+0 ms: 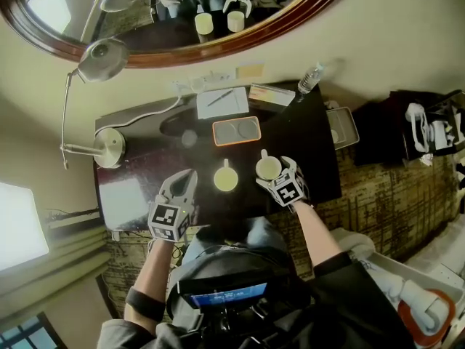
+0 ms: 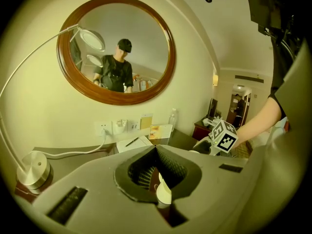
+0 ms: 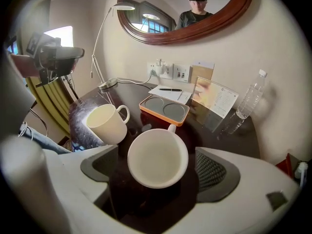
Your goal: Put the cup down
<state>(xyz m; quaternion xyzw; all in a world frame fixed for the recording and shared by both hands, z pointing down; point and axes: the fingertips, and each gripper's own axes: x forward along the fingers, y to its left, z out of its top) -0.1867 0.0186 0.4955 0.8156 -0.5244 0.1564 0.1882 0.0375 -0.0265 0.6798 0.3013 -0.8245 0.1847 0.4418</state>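
Two cream cups stand on the dark desk. The right cup sits upright with its handle pointing away from me. My right gripper is open around it, with a gap on each side between the pads and the cup wall. The left cup stands free beside it. To the left of that cup my left gripper is shut, with nothing held; a sliver of the cup shows through the gap beneath its jaws.
An orange-rimmed tray lies behind the cups. Farther back are a notepad with a pen, a card stand and a water bottle. A desk lamp stands at the left, and a round mirror hangs above.
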